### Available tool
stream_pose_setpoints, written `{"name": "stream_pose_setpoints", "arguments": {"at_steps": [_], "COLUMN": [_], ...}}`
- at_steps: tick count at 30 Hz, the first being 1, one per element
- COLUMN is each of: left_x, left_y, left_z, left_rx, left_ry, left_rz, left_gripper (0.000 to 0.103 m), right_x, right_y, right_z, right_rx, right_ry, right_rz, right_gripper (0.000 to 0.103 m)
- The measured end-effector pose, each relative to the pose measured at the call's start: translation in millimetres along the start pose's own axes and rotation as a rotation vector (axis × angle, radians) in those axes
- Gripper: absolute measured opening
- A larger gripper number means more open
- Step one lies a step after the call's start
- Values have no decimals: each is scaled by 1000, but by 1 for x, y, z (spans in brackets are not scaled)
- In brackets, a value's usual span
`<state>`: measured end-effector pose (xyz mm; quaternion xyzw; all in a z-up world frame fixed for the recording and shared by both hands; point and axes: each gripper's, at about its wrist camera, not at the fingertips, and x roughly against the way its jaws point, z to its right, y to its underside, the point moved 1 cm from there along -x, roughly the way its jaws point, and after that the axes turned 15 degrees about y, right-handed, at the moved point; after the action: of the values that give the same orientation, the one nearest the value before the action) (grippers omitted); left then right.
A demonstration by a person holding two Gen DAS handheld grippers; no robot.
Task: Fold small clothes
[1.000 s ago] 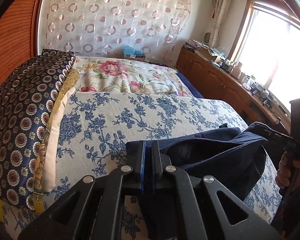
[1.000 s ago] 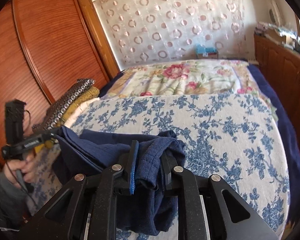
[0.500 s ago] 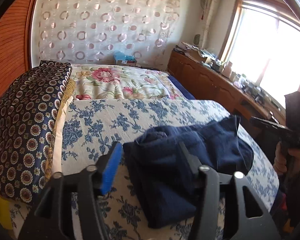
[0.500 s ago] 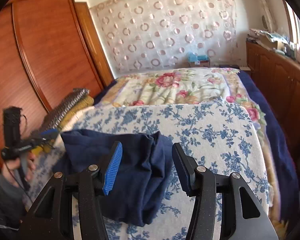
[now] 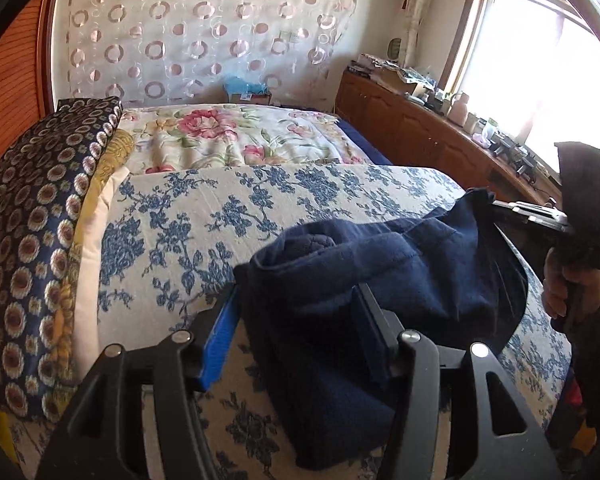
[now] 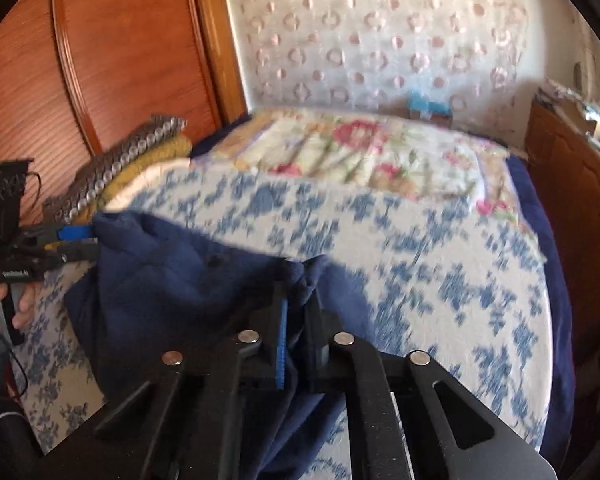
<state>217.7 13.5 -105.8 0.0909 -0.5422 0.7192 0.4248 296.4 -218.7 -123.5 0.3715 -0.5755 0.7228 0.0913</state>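
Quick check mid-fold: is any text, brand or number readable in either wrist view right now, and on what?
None can be read for certain.
Left gripper body, seen from the right wrist view: a small white label, too blurred to read.
Blue box at the head of the bed: print too small to read.
Navy garment: no visible tag or lettering.

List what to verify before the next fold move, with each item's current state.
1. Right gripper clamped on the navy garment: ok, jaws shut on cloth.
2. Left gripper holding cloth: not ok, jaws open, straddling a fold.
3. Garment lying flat: not ok, bunched and rolled on top.
4. Garment on the floral bedspread, apart from the stacked bedding: ok.
5. Which edge the right gripper holds: cannot tell, its view is blurred.
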Motion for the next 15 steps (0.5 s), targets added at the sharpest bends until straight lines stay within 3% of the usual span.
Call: {"name": "stream_pose_setpoints", "arguments": {"at_steps": [4, 12, 15], "left_x": [-7, -20, -22], "left_y": [-8, -12, -13], "left_z": [-5, -12, -14], "left_rx": [2, 7, 7], "left_ry": [-12, -28, -33], "left_rz": [1, -29, -37], "left_gripper": [55, 55, 55], "right_x": [-7, -11, -8], "right_y": [0, 3, 2], "right_z": [27, 26, 25], "right_rx": [-121, -105, -92], "right_ry": [90, 115, 140], "right_rz": [-13, -35, -38], "right_gripper": [4, 4, 15]}}
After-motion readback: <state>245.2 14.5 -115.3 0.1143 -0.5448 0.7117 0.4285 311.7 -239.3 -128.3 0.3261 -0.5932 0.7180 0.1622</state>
